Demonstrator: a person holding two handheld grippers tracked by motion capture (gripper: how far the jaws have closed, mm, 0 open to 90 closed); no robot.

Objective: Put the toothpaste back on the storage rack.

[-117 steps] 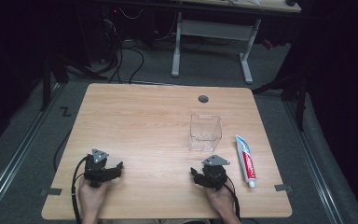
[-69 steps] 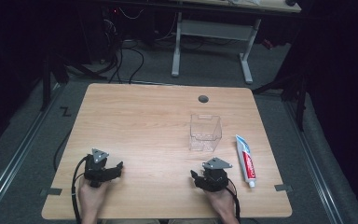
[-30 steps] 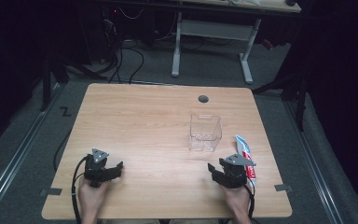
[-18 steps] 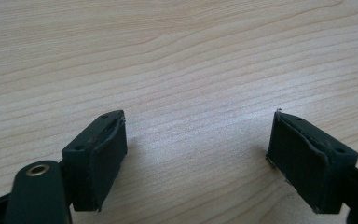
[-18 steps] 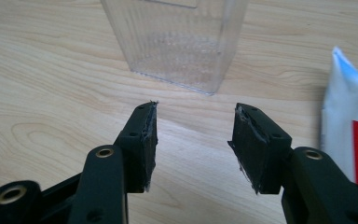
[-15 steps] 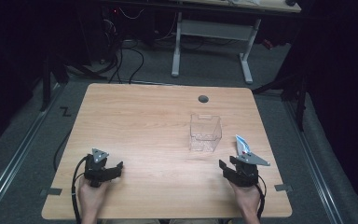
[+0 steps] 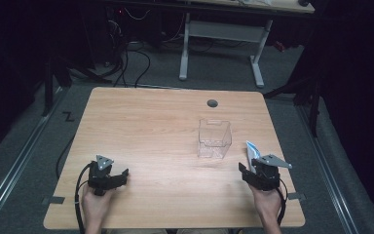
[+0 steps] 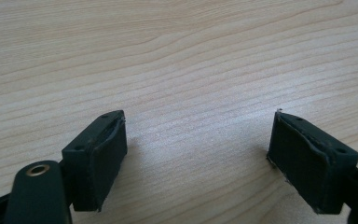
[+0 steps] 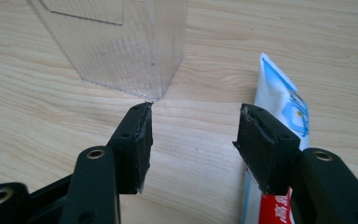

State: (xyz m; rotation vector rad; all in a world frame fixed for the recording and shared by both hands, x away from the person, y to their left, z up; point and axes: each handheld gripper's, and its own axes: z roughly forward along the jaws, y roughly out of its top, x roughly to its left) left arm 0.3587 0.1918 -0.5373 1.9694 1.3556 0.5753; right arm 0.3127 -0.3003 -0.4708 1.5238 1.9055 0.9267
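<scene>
Toothpaste tube (image 9: 279, 100) lies untouched near the table's (image 7: 151, 122) right edge, beside the clear box (image 7: 214, 139), with the right gripper (image 9: 193, 140) spread wide over it (nothing grasped yet), while the left gripper (image 8: 198, 149) rests open and empty.

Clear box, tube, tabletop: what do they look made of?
Clear box: looks like rigid transparent plastic, since the wood grain shows through its walls.
Toothpaste tube: probably a soft glossy laminate, printed white, blue and red, with a flat crimped end.
Table: light wood grain, matte; veneer or laminate, cannot tell which.
</scene>
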